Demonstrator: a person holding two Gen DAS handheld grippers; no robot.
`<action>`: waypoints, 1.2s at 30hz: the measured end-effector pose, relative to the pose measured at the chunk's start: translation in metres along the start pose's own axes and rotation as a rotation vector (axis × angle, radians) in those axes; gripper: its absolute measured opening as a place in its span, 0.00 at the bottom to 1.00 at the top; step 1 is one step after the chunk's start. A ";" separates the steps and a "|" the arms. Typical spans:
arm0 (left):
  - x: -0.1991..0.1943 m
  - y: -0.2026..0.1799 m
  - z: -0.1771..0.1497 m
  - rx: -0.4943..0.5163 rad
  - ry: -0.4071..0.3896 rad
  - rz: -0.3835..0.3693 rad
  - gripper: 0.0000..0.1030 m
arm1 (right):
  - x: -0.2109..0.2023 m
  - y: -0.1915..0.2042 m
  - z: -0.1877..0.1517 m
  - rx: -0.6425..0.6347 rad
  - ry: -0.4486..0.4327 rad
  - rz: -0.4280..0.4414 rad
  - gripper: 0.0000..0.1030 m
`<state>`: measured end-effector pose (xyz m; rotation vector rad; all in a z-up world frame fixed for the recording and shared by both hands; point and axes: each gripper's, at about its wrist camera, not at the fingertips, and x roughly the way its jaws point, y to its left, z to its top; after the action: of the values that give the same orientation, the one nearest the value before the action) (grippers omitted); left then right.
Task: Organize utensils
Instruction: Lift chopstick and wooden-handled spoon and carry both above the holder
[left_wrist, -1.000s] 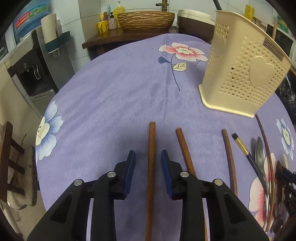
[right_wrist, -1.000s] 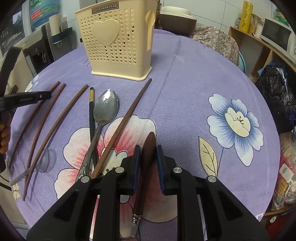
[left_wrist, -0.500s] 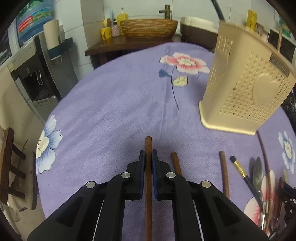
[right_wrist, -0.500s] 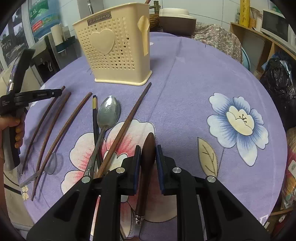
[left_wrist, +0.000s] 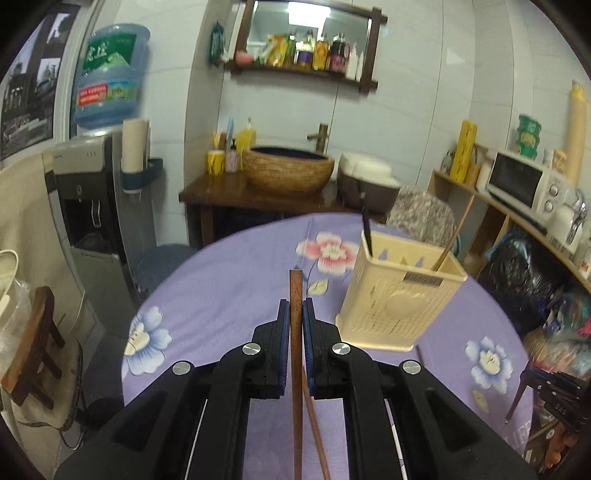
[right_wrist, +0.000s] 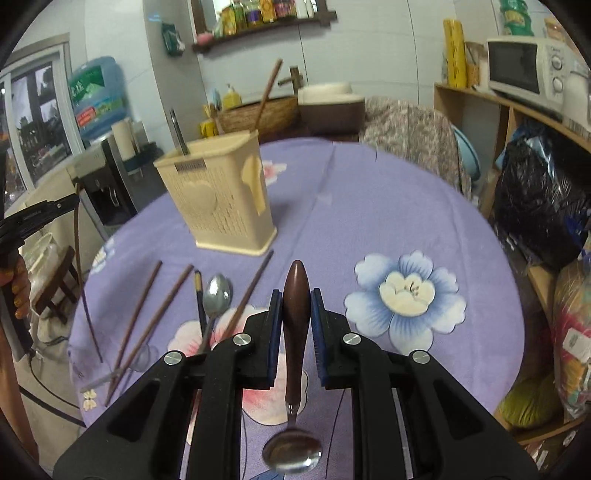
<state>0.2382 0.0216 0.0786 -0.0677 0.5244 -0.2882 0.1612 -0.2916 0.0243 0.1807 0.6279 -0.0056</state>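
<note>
Left gripper (left_wrist: 296, 325) is clamped on a chopstick (left_wrist: 295, 295), pinched near its top end, so most of the length hangs below the pads with nothing steadying it. Right gripper (right_wrist: 295, 317) is clamped on a spoon (right_wrist: 295, 314) by its brown handle, bowl hanging down toward the camera.

Risks:
- The chopstick is thin and held near one end; it may pivot in the pads or slip, so the tip would miss the opening.
- Holder (left_wrist: 399, 299) is light perforated plastic standing free on the cloth (left_wrist: 229, 288); clipping its rim with a long hanging stick could tip or shove it.
- It already has a dark utensil (left_wrist: 365, 225) and a stick (left_wrist: 454, 236) leaning in it; the new pieces can foul on those.
- The spoon handle is rounded and tapered, and may rotate in the grip.
- Both hands heading for one holder together risks a collision; go one at a time.

Position: both items are off the table. From the left gripper the holder sits ahead and right, near. From the right gripper the holder (right_wrist: 218, 199) is ahead and left, well apart. Loose chopsticks (right_wrist: 147, 317) and a metal spoon (right_wrist: 216, 295) lie on the cloth between.
</note>
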 end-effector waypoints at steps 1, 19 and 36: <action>-0.007 -0.002 0.004 0.003 -0.016 -0.005 0.08 | -0.005 0.001 0.003 -0.003 -0.013 0.008 0.16; -0.020 0.000 0.026 0.006 -0.080 -0.018 0.08 | -0.008 0.015 0.040 -0.038 -0.041 0.081 0.16; -0.013 -0.051 0.178 -0.063 -0.264 -0.113 0.08 | -0.015 0.080 0.218 -0.093 -0.276 0.109 0.16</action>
<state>0.3037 -0.0250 0.2456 -0.1939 0.2677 -0.3670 0.2810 -0.2505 0.2194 0.1211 0.3415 0.1019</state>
